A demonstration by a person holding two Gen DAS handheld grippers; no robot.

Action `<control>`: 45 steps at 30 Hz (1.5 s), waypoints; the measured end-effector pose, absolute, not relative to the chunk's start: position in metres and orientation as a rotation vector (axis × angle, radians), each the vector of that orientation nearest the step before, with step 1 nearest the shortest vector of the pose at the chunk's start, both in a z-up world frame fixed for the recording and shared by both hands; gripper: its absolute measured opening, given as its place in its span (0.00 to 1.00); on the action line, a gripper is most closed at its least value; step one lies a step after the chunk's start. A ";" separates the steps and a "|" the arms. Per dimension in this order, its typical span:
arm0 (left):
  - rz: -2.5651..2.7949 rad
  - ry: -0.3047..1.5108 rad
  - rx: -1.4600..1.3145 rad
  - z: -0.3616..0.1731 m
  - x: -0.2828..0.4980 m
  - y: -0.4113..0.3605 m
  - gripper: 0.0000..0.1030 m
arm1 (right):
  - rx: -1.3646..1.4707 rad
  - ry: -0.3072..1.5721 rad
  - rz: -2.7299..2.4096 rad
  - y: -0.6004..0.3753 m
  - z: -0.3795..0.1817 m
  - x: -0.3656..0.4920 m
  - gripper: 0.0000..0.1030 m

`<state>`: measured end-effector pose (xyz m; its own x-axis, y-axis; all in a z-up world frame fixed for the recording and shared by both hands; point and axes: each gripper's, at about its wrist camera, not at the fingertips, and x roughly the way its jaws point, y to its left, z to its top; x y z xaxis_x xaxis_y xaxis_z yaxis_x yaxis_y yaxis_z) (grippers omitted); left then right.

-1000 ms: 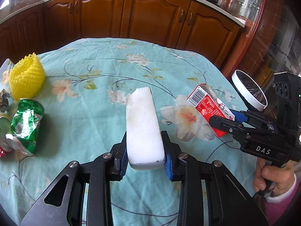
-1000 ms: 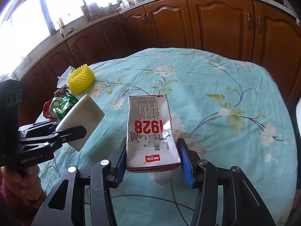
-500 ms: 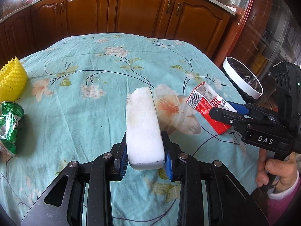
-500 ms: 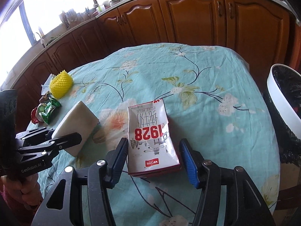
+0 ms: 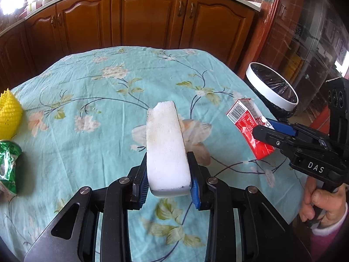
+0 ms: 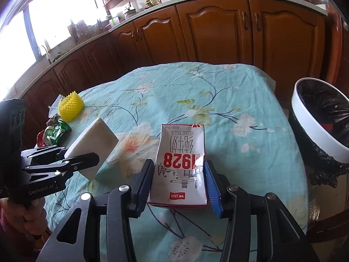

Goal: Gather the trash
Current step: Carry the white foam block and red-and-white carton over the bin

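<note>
Rough white foam block [image 5: 166, 150]; glossy printed milk carton [image 6: 181, 163]; creased floral tablecloth [image 5: 98, 100]; varnished wood cabinets [image 5: 150, 19].

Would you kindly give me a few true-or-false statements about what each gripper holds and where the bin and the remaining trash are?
1. The left gripper clamps a white foam block. True.
2. The right gripper is open and empty. False: it is shut on a red-and-white milk carton.
3. The white-rimmed bin with a black liner stands on the floral tablecloth. False: it stands beside the table, off its edge.
4. A yellow foam net lies on the tablecloth. True.
5. The crumpled green wrapper is in the bin. False: it lies on the tablecloth.
</note>
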<state>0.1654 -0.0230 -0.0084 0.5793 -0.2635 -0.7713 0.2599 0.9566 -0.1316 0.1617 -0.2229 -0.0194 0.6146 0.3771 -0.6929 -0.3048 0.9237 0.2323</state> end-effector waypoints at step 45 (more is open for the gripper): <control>-0.588 0.824 0.193 0.033 0.222 -0.223 0.29 | 0.294 0.717 0.094 -0.409 0.019 0.154 0.46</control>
